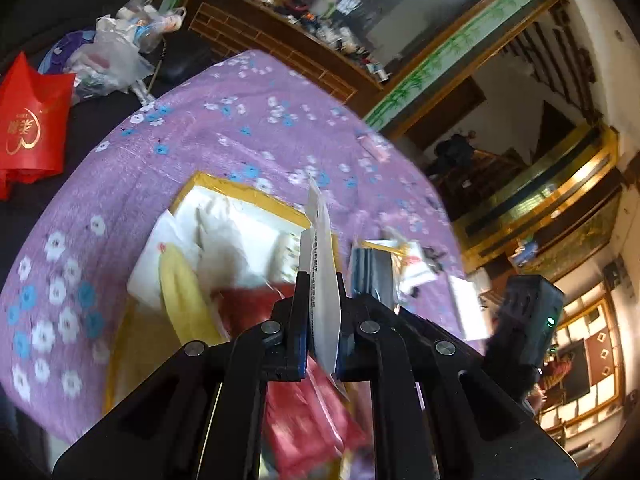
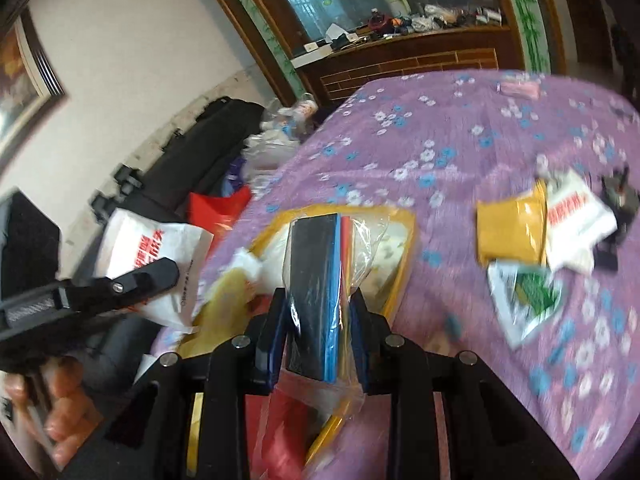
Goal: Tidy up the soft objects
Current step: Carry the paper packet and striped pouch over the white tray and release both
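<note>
Two grippers carry loads over one yellow-rimmed tray (image 2: 400,216); the left gripper (image 1: 320,320) is clamped on a thin white packet (image 1: 322,264) standing edge-up along its fingers; the right gripper (image 2: 318,320) pinches a bagged dark pad (image 2: 314,264), long axis running straight ahead. Just below and ahead of both lies the tray, holding a yellow plush (image 1: 184,300) and red bags; it looks equally near to each. Farther right on the purple cloth (image 2: 440,140) wait loose packets (image 2: 516,236).
</note>
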The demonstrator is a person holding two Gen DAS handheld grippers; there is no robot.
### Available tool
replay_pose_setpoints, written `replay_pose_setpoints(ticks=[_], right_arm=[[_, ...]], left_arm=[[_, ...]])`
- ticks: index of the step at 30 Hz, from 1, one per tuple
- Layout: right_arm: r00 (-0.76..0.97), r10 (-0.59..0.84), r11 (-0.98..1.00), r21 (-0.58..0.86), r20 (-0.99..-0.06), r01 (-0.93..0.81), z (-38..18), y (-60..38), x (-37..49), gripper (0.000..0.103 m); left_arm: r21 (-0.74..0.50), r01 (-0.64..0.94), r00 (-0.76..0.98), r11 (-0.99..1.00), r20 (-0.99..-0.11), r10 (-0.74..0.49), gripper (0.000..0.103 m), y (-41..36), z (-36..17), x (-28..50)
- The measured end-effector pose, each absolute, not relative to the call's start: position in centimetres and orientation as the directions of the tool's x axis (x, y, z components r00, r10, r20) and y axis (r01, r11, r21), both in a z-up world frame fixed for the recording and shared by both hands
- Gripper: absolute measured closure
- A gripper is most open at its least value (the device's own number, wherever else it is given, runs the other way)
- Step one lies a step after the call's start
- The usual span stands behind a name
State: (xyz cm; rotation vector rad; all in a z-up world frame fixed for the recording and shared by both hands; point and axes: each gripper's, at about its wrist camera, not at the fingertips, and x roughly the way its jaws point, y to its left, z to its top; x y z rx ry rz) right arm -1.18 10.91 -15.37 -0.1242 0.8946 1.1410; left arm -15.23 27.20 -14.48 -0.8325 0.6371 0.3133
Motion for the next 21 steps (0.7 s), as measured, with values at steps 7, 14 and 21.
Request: replay_pose_setpoints(ticks=[7,14,21], right_arm=[[0.138,0.680,0.477,0.291,-0.721,-0.829,-17.6,13.4,-1.3,0.072],[0.098,0.710,0.453,0.346,-0.697,-0.821,-17.7,12.8,-1.0,0.052],[0.065,0.797,0.401,0.446,-0.600,-0.800,-16.0,8.4,-0.9,0.036]], left_arm=[[-0.583,-0.552,0.706,0.596,-0.707,-0.038,0.094,30.4,-19.2,-12.5],[-0.647,-0.541,0.744,0.538,-0.666,-0.052,0.050,30.6,-19.8,-14.3],[-0.586,-0.558,0.737,0.588,-0.675,0.027,0.043,27.3,-17.1,-16.1]])
